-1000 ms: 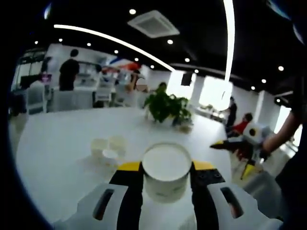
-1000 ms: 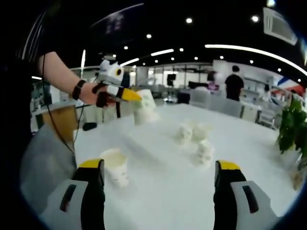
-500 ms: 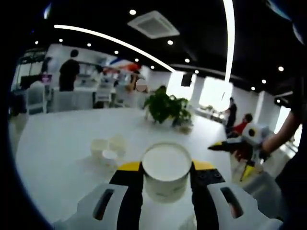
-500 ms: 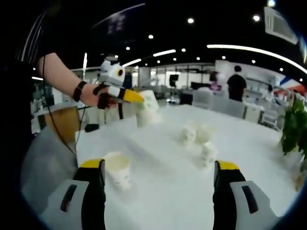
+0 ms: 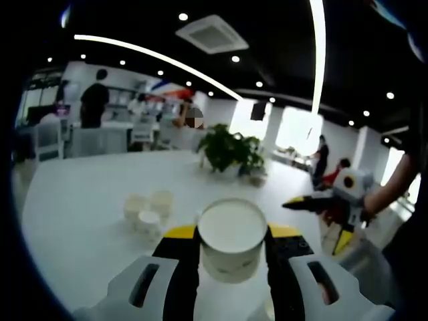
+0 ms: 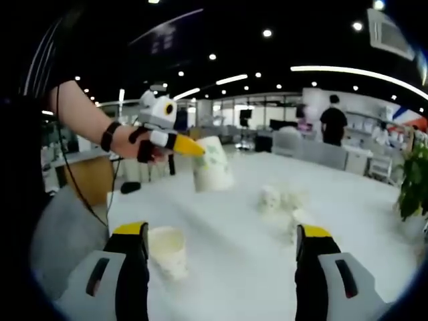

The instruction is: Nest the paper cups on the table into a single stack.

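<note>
left gripper (image 5: 233, 235): fingers clamping paper cup (image 5: 233, 237) | right gripper (image 6: 221, 251): fingers wide, empty | nothing nested; loose cups (image 6: 281, 204) on counter (image 6: 234, 267)

The left hand-held gripper (image 6: 190, 148) holds a paper cup (image 6: 212, 164) above the tabletop (image 6: 234, 267); a lone cup (image 6: 168, 251) stands near left.

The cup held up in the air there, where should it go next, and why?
Probably down into the lone cup standing on the table by the open right gripper. The left gripper holds its cup clear of the table, and nesting needs an upright, open-topped cup.
</note>
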Tool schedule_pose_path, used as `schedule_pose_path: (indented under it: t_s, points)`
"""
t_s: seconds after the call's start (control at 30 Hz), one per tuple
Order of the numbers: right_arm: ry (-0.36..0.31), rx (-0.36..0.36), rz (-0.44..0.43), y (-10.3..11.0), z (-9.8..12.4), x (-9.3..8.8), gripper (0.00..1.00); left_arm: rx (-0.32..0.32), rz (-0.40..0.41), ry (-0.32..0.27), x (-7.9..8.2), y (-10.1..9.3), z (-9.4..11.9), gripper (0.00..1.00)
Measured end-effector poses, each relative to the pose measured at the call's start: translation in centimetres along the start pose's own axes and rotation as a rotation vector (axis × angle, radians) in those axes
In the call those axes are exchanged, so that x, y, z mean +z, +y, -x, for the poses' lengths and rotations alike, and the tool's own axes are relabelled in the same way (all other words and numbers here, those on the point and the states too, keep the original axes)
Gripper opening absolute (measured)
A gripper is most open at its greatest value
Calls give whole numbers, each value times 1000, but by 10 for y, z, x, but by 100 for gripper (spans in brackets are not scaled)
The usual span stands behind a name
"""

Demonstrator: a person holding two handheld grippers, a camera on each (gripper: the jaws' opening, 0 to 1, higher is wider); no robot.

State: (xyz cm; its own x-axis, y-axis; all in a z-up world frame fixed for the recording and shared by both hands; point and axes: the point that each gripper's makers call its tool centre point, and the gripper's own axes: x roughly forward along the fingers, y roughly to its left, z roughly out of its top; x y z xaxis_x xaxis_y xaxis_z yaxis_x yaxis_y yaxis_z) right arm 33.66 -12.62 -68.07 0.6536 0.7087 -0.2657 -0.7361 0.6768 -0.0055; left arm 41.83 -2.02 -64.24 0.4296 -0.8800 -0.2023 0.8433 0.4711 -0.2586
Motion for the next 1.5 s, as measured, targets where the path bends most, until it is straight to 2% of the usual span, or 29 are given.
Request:
schedule_pose_path:
  t_s: [0.3, 0.87, 1.5]
  points:
    - [-8, 41, -1, 14, -15, 5, 86, -8, 1, -8, 4, -2, -1, 36]
    - [-46, 105, -69, 35, -48, 23, 84, -23, -7, -8, 6, -11, -2, 36]
    - [-54, 150, -132, 53, -72, 26, 82, -52, -21, -20, 14, -19, -4, 36]
